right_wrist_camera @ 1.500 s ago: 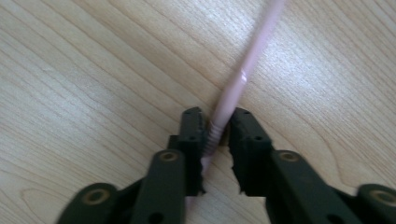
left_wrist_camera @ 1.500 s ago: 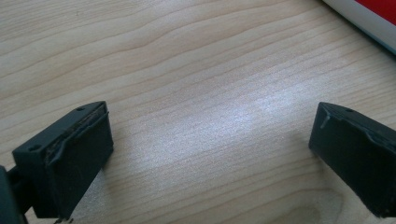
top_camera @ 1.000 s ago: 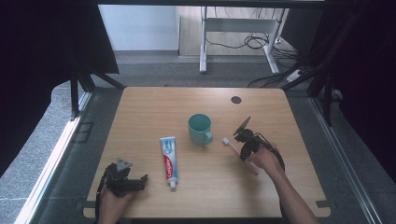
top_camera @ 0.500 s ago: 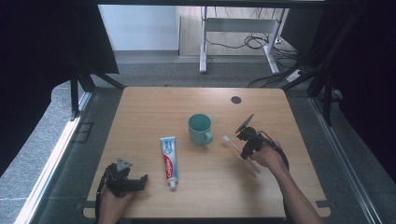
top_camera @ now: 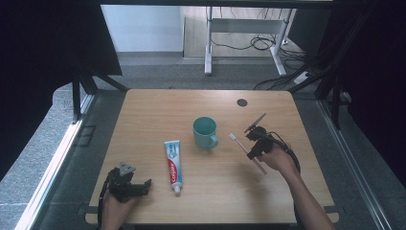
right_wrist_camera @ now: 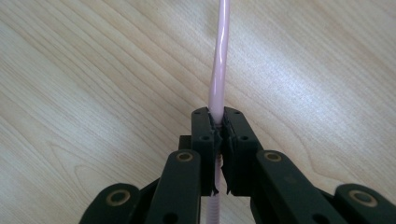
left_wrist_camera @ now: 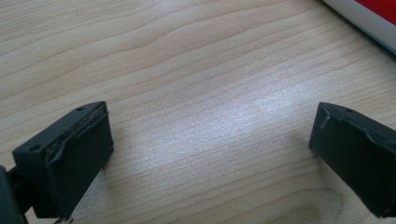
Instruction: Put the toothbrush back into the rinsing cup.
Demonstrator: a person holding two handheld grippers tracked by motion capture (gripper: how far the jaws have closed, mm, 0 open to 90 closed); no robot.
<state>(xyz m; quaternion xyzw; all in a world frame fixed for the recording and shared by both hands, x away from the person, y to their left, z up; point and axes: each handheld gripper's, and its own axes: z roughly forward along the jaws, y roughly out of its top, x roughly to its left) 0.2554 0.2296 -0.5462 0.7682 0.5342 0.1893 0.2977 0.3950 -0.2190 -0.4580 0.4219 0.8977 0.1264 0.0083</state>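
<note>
Toothbrush work is what this moment shows, and the widest thing under it is the pale wooden table [top_camera: 143,115], spread across the middle of the high view. On it, just left of centre, lies a white and red toothpaste tube [top_camera: 173,164], its cap toward the lower edge of the frame. Right of the tube stands a teal ceramic mug [top_camera: 205,132], mouth up, handle toward the lower right. The left gripper [top_camera: 143,185] sits at the lower left of the frame; its own view shows the jaws wide apart with bare wood between them. The right gripper [top_camera: 253,150] is right of centre, its jaws clamped together on the thin pink plastic toothbrush [top_camera: 242,147], gripped partway along the handle. The brush's long axis runs from the bristle head at upper left, close to the mug, down to the handle end at lower right. The mug lies up and left of the brush head, nearer the right hand, so the head probably leads any move toward it.
</note>
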